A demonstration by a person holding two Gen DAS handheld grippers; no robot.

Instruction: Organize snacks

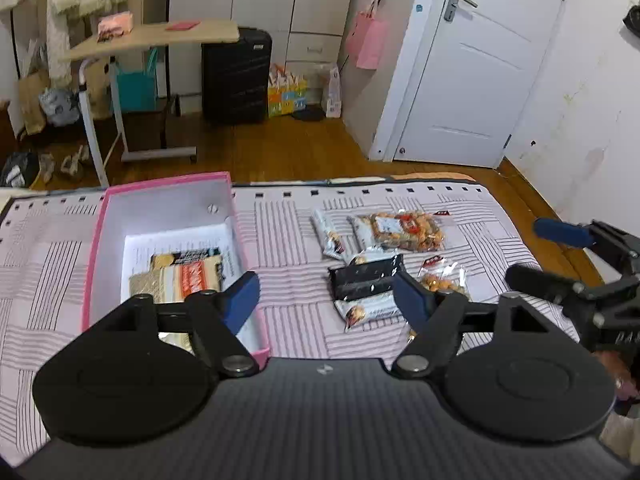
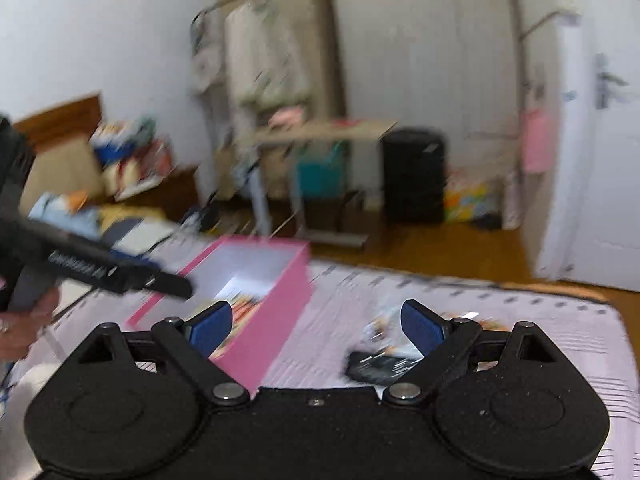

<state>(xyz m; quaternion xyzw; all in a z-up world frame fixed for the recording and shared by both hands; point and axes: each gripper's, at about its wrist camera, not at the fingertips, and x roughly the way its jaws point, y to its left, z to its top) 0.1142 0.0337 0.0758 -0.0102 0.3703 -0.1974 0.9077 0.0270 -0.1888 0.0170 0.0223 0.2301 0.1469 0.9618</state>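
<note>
both my tongs gape wide, empty; the black snack packet (image 1: 366, 278) right of the pink box (image 1: 100, 236) looks light, crinkly, slippery: i'd pinch mid-body.

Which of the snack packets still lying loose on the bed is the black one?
The black packet in the middle of the loose pile, right of the pink box. The packets around it are silver-white or clear with orange snacks; it alone is dark.

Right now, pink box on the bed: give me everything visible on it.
The pink box is a long open-topped rectangular carton, looks like cardboard, pink outside and white inside, no lid on it. It sits flat on the striped bedspread, left of the loose snack packets. Inside lie a printed paper sheet and an orange-and-white snack pack on it. Neither gripper touches it.
</note>
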